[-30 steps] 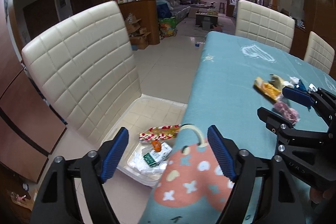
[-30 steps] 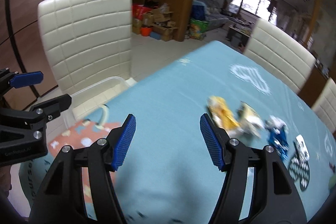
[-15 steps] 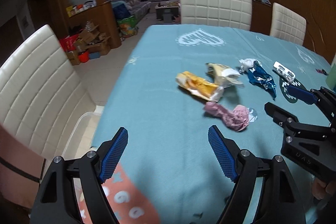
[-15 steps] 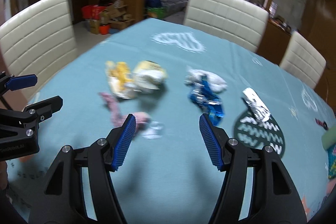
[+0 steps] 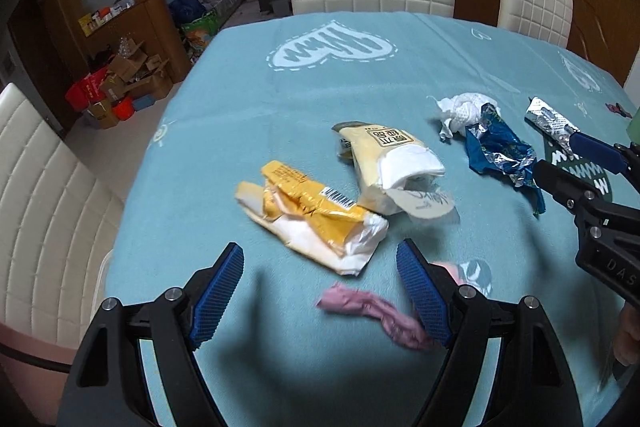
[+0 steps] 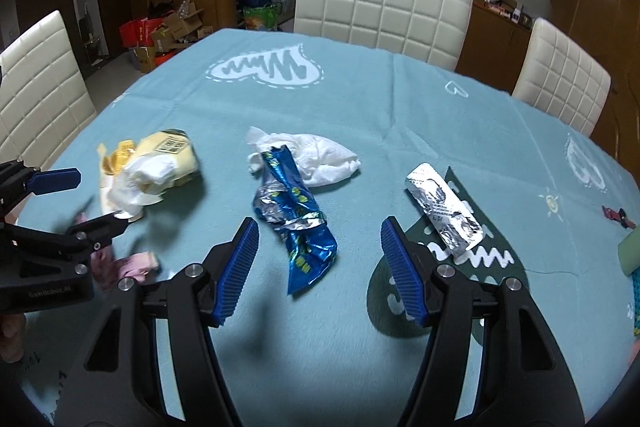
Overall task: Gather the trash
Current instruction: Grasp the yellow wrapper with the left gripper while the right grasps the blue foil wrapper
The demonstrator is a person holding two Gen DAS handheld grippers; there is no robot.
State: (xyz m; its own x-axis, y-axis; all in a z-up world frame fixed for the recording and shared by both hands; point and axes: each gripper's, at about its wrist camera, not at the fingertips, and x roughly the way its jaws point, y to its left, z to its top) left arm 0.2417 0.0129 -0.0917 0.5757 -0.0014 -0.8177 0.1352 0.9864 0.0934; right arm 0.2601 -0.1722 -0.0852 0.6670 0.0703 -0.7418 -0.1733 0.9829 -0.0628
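**Between the tongs: what's up for grabs and how it'll behave**

Right under the left gripper (image 5: pixel 320 277), jaws apart and nothing in them, sits the pink wrapper (image 5: pixel 374 311), partly tucked behind the right-hand pad. Just past the tips is the yellow wrapper (image 5: pixel 308 217), touching the cream packet (image 5: pixel 390 159) beyond it. Everything lies on the teal tablecloth (image 5: pixel 248 99).

Over at the right gripper (image 6: pixel 318 255), also parted and holding nothing, the blue foil wrapper (image 6: pixel 298 217) lies lengthwise between the pads and runs on past the tips. A white tissue (image 6: pixel 320 157) lies just beyond it, touching its far end. Off to the right of that gripper is a silver blister pack (image 6: pixel 442 213), resting on a dark patch of the cloth print.

Handling guesses: all of this looks featherlight and floppy. The foil is crinkly and probably slick, so I'd pinch the crumpled bunched middle rather than a flat flap. The pink one is a twisted strip, so grab the fat knotted part. The tissue will squash to nothing. The blister pack looks stiffer and flat, and I'd go for an edge. Watch for pinching the cloth along with it, since the stuff lies so flat.
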